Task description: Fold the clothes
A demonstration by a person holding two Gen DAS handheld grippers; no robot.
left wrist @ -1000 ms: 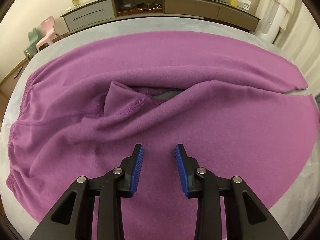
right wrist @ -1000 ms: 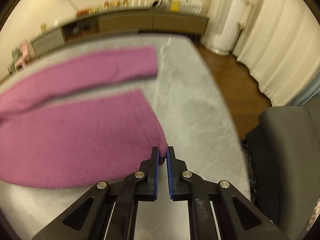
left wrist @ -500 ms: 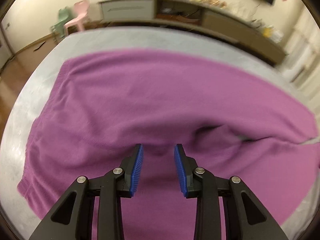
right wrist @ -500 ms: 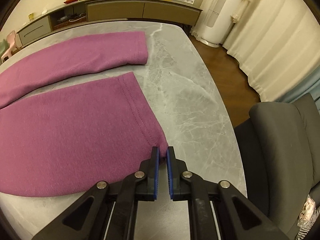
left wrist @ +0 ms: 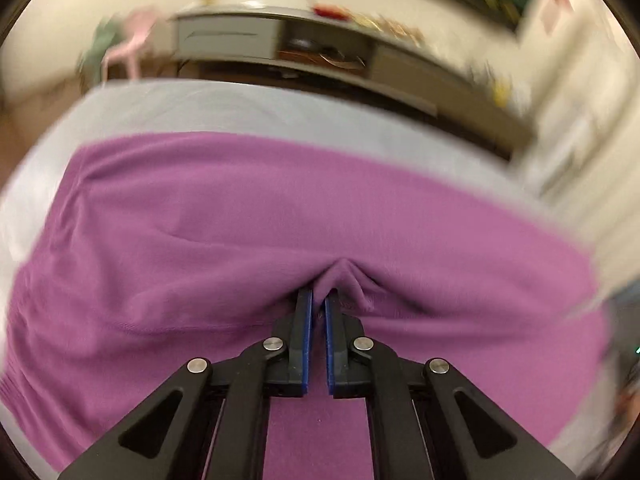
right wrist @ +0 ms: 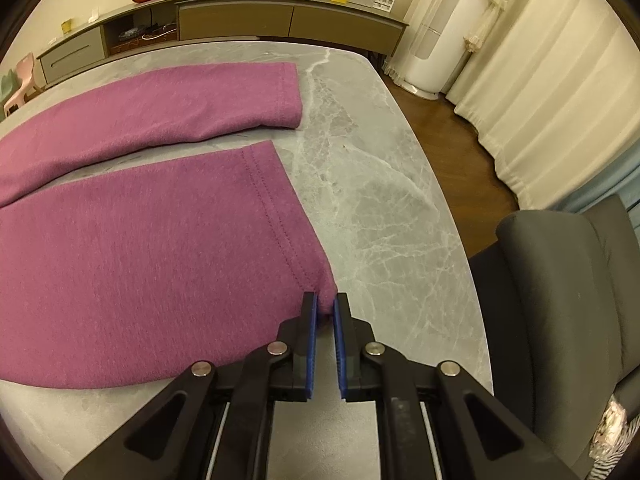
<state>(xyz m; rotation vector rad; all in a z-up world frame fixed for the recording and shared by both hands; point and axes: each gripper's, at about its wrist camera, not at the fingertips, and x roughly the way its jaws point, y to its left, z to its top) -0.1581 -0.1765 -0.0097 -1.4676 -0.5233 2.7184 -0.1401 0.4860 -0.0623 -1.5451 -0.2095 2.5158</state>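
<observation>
Purple trousers lie spread on a grey marble table. In the left wrist view my left gripper is shut on a pinched fold of the fabric near the crotch; the view is blurred. In the right wrist view both trouser legs lie flat, hems to the right. My right gripper is shut on the near corner of the nearer leg's hem.
A long sideboard with small items stands behind the table. A dark chair is close on the right of the table, with curtains beyond. Small pink and green chairs stand at the far left.
My left gripper has closed on the trouser fabric after moving left over it while open. My right gripper keeps its hold on the hem corner and has barely moved.
</observation>
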